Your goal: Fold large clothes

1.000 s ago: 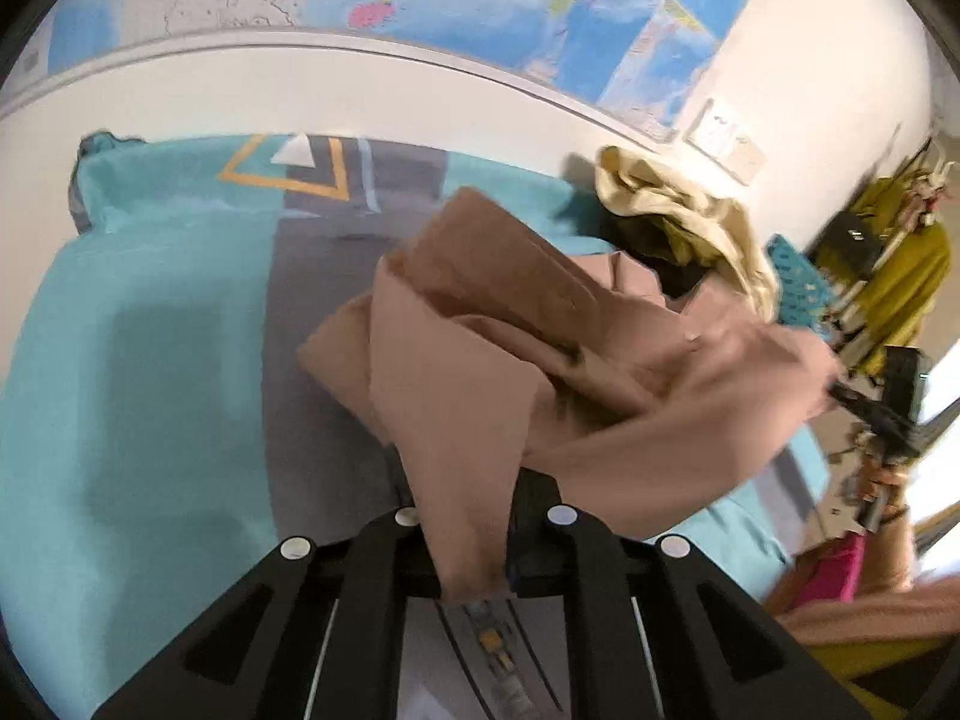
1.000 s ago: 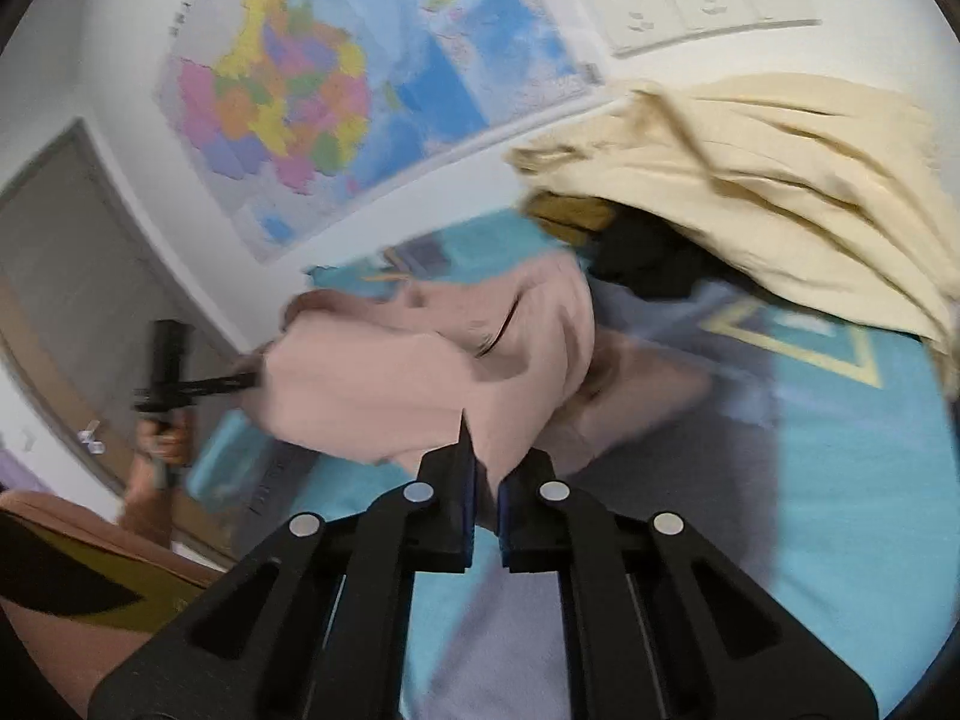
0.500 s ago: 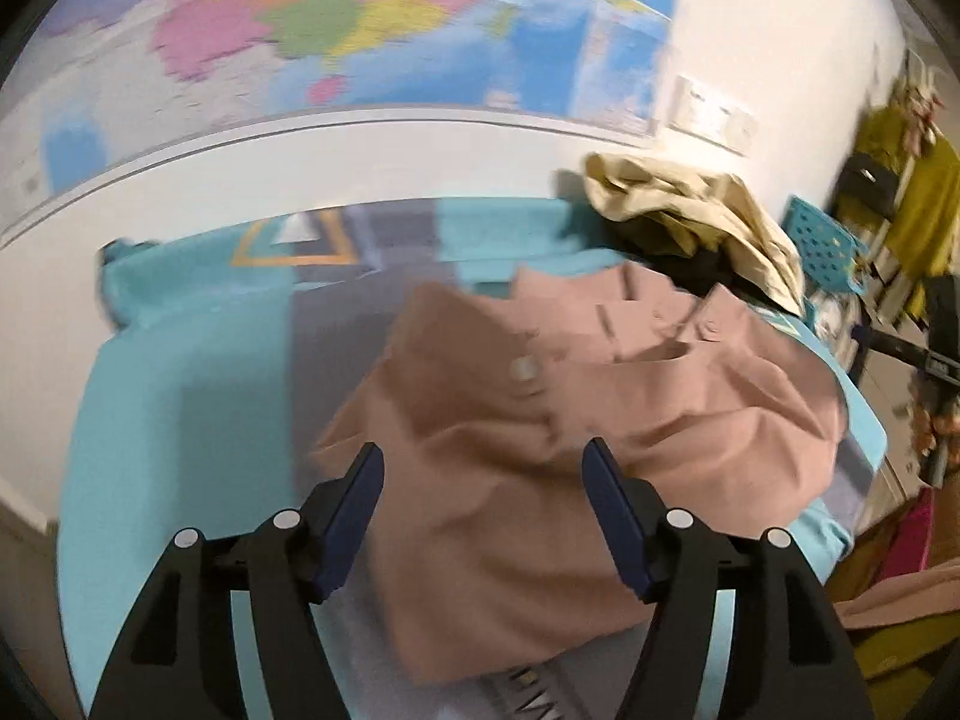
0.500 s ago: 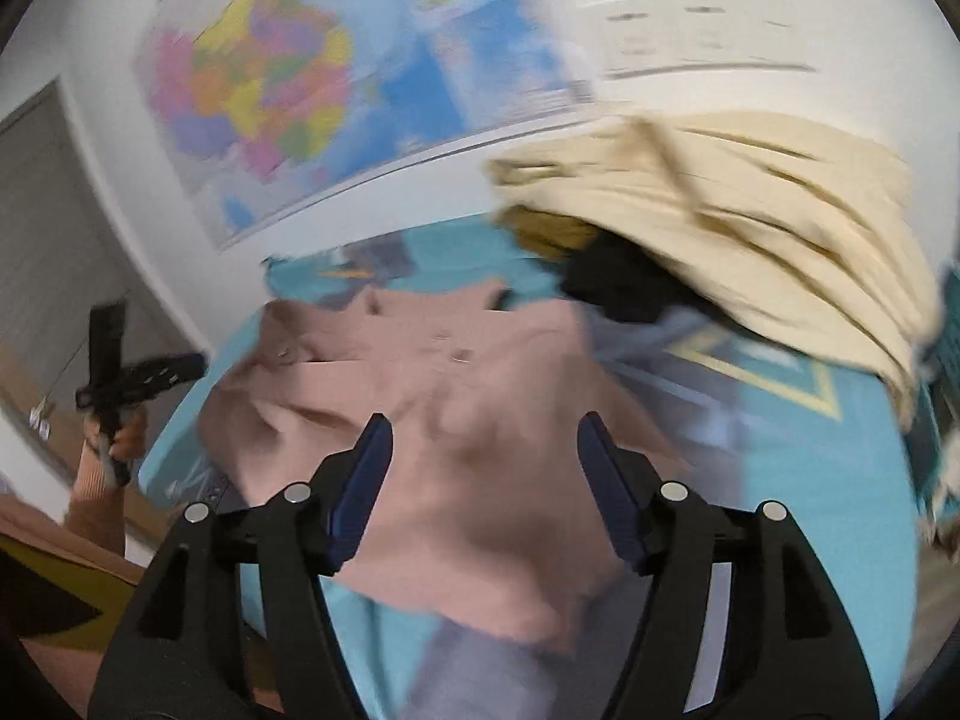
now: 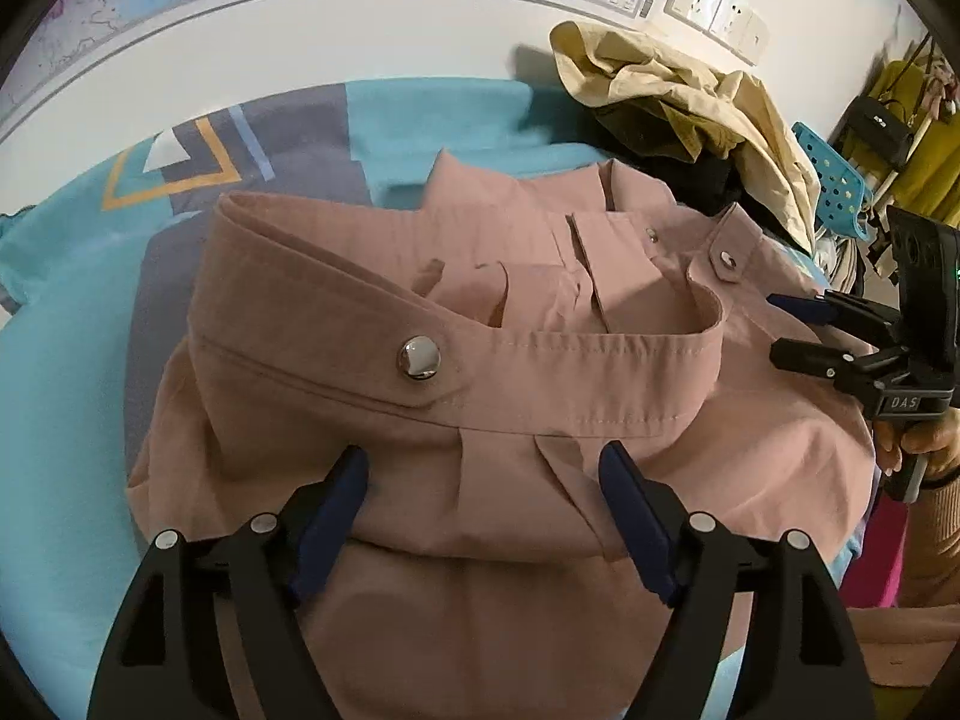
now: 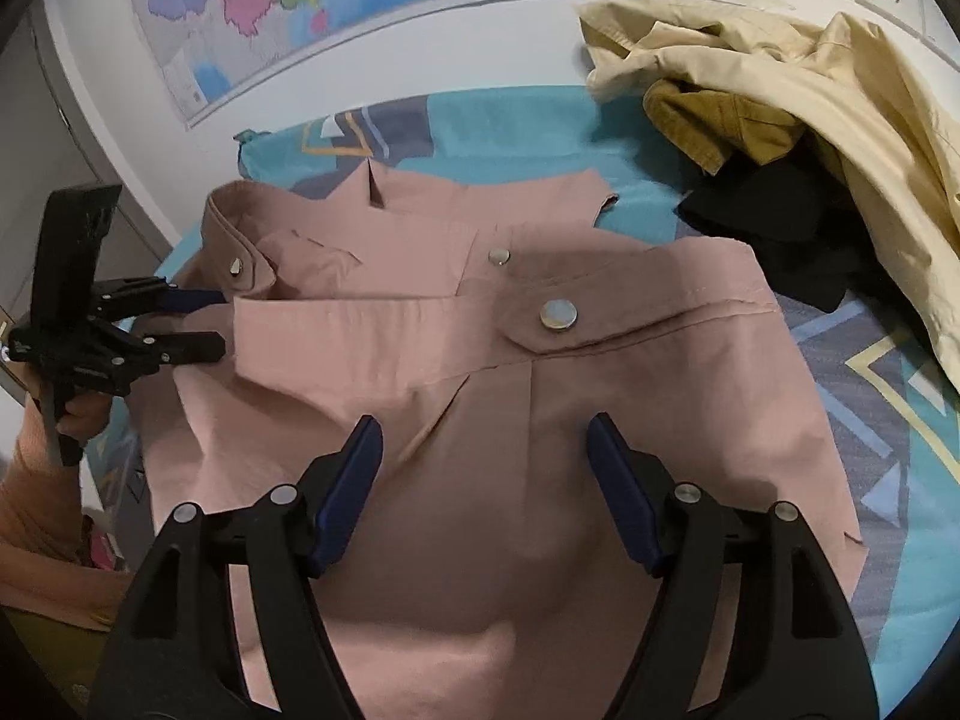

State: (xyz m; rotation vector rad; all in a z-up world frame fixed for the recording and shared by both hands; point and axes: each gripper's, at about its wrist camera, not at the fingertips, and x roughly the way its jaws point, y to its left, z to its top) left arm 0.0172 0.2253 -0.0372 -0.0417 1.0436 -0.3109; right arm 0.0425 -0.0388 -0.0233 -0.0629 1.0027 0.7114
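Released since a second ago: pink garment point(image 5: 480, 396) dropped from both tongs onto teal bedspread point(image 5: 66, 360). Left gripper point(image 5: 483, 468) and right gripper point(image 6: 483, 438) just opened, jaws apart above cloth, gripping nothing. Beige clothes heap point(image 6: 810, 78) far right.

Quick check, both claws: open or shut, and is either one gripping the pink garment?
Left claw: open, jaws just spread, holding nothing; pink garment lies loose below.
Right claw: open, jaws just spread, holding nothing.
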